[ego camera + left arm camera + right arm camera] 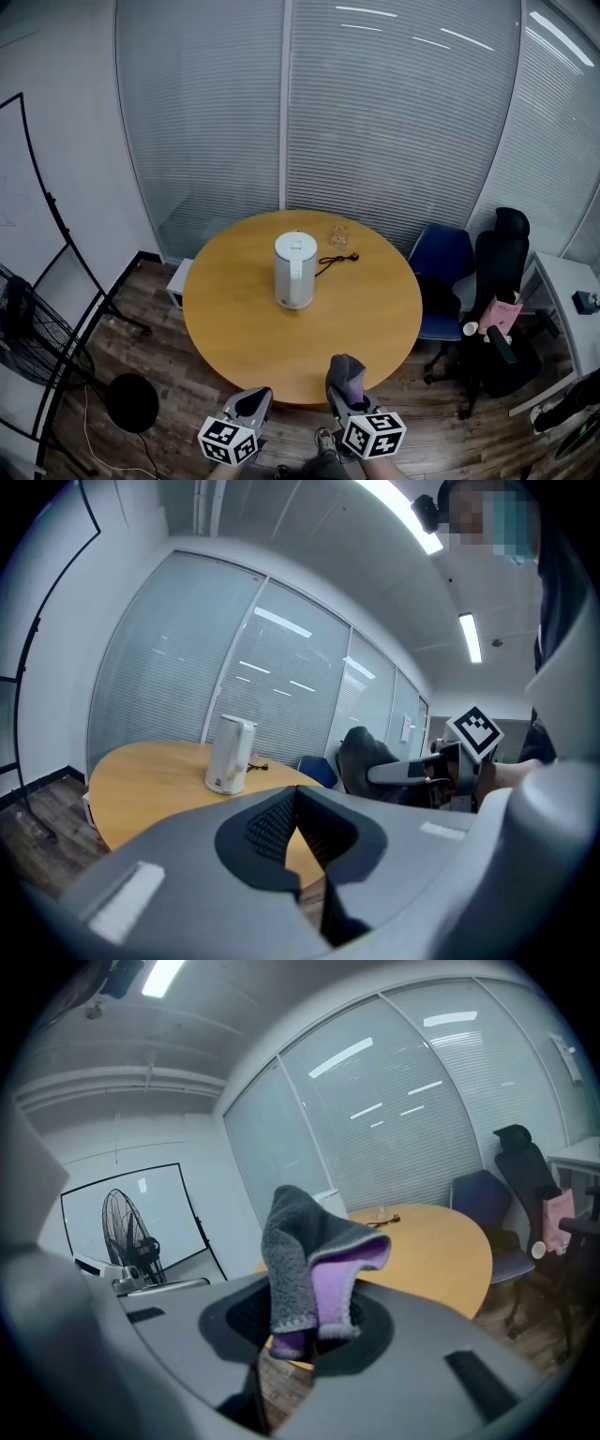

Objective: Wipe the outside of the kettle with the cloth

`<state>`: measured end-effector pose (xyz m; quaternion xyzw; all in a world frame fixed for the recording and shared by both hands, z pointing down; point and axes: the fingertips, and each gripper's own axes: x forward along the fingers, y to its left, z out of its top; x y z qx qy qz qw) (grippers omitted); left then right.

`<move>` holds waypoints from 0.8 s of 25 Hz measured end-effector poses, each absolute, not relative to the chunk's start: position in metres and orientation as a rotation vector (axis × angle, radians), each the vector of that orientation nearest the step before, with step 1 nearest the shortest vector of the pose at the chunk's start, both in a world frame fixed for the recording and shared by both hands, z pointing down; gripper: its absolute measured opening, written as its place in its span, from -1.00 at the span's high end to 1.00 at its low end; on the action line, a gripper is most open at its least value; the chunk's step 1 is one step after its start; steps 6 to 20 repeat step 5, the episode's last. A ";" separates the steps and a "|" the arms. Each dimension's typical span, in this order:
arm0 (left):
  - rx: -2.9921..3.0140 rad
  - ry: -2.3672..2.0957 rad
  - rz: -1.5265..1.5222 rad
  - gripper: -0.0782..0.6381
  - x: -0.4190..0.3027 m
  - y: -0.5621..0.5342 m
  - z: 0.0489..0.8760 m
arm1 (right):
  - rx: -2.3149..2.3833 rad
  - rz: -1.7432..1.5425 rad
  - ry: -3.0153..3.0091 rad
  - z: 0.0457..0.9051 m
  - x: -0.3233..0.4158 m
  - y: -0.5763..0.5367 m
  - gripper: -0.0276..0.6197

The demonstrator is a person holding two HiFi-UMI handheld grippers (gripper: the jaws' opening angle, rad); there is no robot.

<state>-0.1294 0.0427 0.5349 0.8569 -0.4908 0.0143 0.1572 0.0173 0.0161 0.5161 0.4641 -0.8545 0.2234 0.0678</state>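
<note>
Cloth (pixel 300 1260) is grasped in the right tool (pixel 348 392), left tool (pixel 254 402) clenched empty — reach across the worktop (pixel 244 328), press it flat against the kettle (pixel 294 270) without tipping it.

The near half of the round table (pixel 253 352) is lying bare, leaving an open way to the kettle (pixel 294 270). A black cord (pixel 336 260) is trailing behind its right side, near a small item (pixel 338 232), perhaps glass. Two chairs (pixel 450 272) are crowding the table's right edge.

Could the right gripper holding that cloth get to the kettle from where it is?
Probably yes: only bare table lies between the right gripper, shut on the cloth, and the kettle.
</note>
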 end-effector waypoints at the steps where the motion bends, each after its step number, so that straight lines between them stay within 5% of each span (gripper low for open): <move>1: 2.452 -1.404 0.043 0.75 -0.129 0.042 0.535 | 1.396 0.673 -2.573 0.517 0.017 0.015 0.62; 20: 2.456 -1.401 0.053 0.75 -0.127 0.037 0.538 | 1.390 0.672 -2.571 0.519 0.017 0.012 0.62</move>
